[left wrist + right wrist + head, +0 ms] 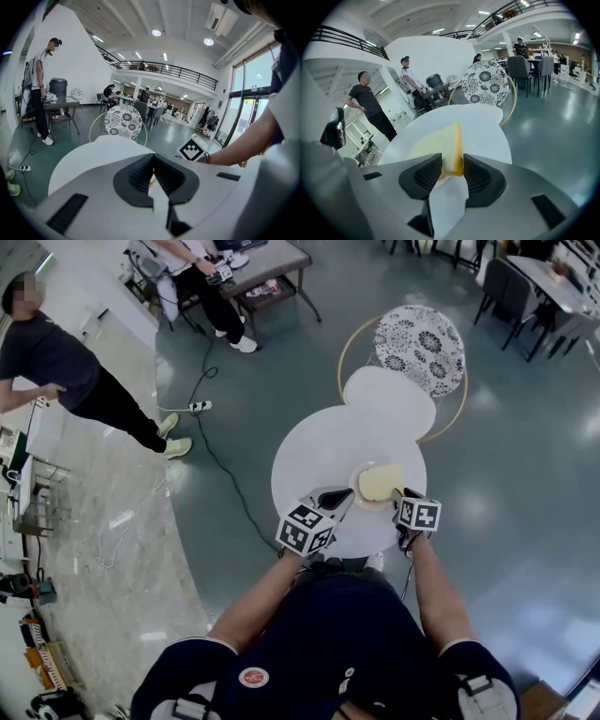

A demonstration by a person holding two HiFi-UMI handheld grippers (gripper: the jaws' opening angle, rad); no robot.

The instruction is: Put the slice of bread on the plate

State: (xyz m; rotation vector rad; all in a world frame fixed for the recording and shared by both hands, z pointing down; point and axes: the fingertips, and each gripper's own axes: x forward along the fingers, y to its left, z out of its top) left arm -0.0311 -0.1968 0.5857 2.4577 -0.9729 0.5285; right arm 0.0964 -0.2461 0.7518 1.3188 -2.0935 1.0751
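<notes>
Since the slice of bread point(449, 147) is light and squishy, right gripper point(451, 169) clamps its flat faces gently over the plate point(415, 146), left gripper point(153, 172) closed empty

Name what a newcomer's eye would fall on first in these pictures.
The slice of bread stands on edge between the jaws of the right tool, over a pale plate on the round white table. Behind the table, a black-and-white flowered chair ringed by a gold hoop stands out against the grey-green floor.
</notes>
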